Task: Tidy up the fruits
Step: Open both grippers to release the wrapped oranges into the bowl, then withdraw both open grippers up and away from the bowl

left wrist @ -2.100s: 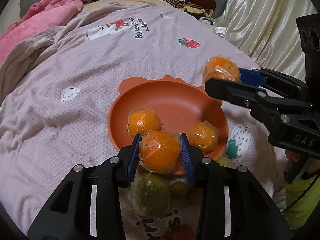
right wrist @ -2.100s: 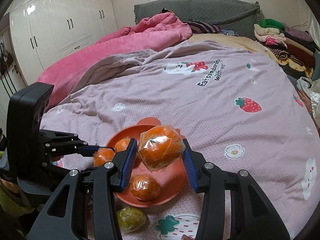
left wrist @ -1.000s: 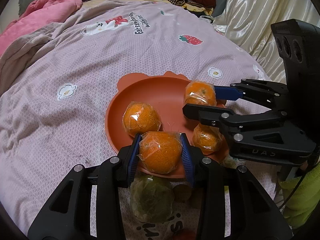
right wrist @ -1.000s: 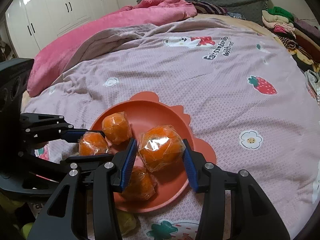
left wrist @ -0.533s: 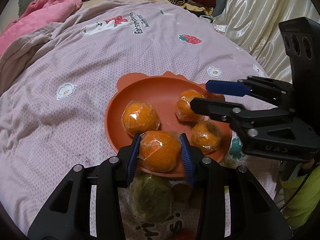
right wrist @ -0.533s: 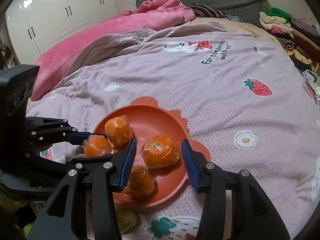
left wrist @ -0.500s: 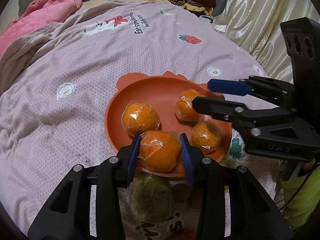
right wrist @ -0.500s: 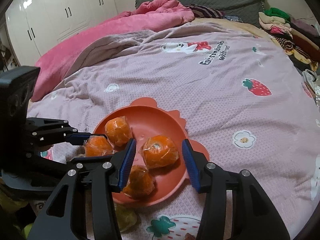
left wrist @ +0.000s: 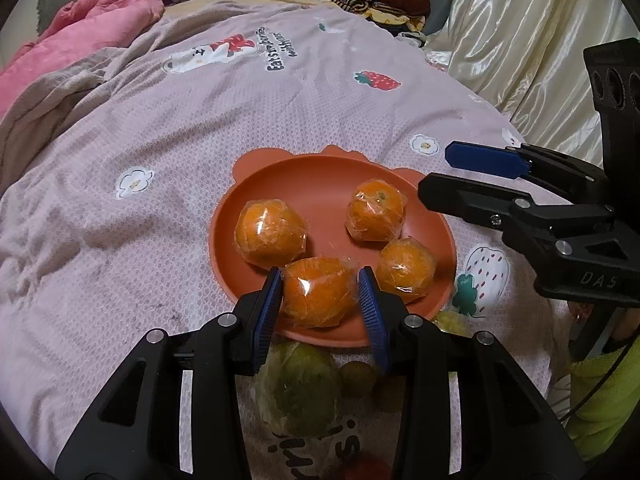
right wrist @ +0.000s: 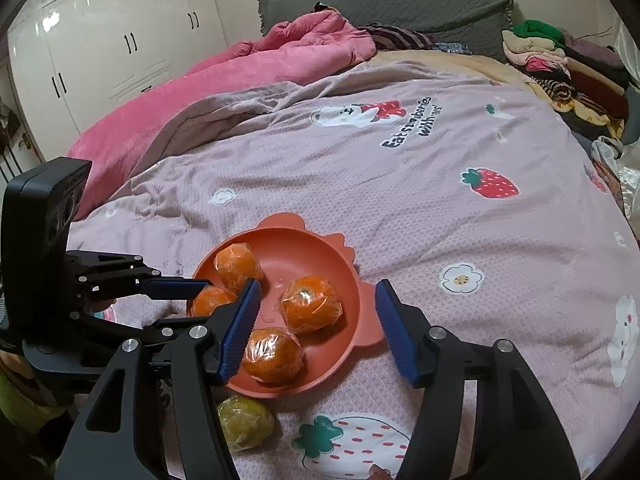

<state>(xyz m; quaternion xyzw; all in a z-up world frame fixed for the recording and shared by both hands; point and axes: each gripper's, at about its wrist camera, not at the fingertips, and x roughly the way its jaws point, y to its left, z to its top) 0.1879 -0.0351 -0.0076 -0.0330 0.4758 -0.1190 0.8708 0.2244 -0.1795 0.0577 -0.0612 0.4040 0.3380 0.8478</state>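
Four wrapped oranges are on the orange plate (left wrist: 320,184). One wrapped orange (left wrist: 318,297) sits at the plate's near edge between the blue pads of the left gripper (left wrist: 320,308), which press its two sides. Three others lie free: one (left wrist: 270,234) toward the left edge, one (left wrist: 376,216) toward the far right edge, one (left wrist: 406,266) at the right edge. The right gripper (right wrist: 318,328) is spread wide and holds nothing. One green wrapped fruit (right wrist: 245,422) lies on the pink bedspread (right wrist: 400,200), just beside the plate's near edge.
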